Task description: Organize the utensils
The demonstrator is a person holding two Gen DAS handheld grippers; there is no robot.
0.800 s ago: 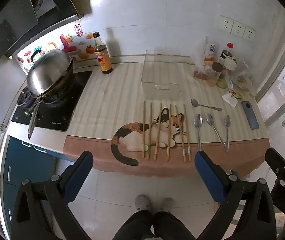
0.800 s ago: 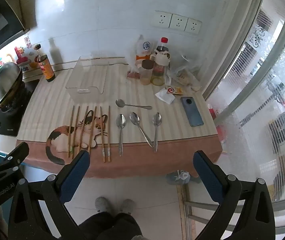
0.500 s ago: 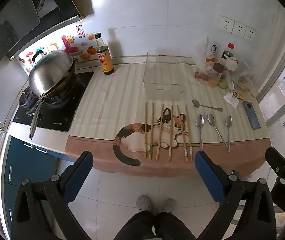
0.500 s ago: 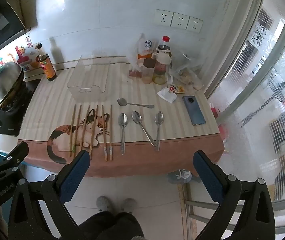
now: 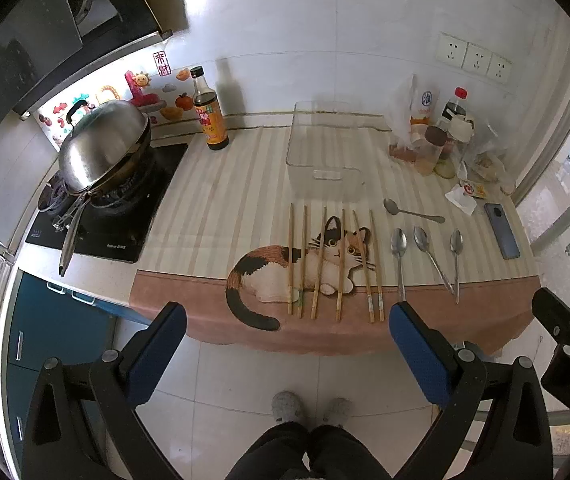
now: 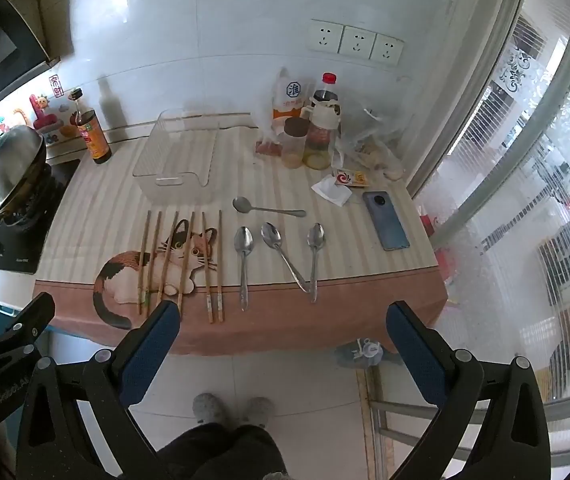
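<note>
Our left gripper (image 5: 287, 354) jaws spread wide, short of the counter, six wooden chopsticks (image 5: 335, 264) on the cat-print mat, clear plastic bin (image 5: 323, 152) beyond, four steel spoons (image 6: 277, 248) right, our right gripper (image 6: 281, 354) likewise spread

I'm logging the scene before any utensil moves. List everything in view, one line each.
chopsticks: six, wooden, side by side over the cat print
spoons: four, silver; three near the front edge, one crosswise behind them
clear tray: one, transparent, empty, behind the chopsticks
cat mat: one, striped cream with brown border, covering the counter
sauce bottle: one, dark with orange label, by the wall
wok: one, steel, on the black stove at left
phone: one, blue-grey, at the mat's right edge
jars and bottles: a cluster with bags, back right
wall sockets: three, white
left gripper: blue pads, open, short of the counter
right gripper: blue pads, open, short of the counter
</note>
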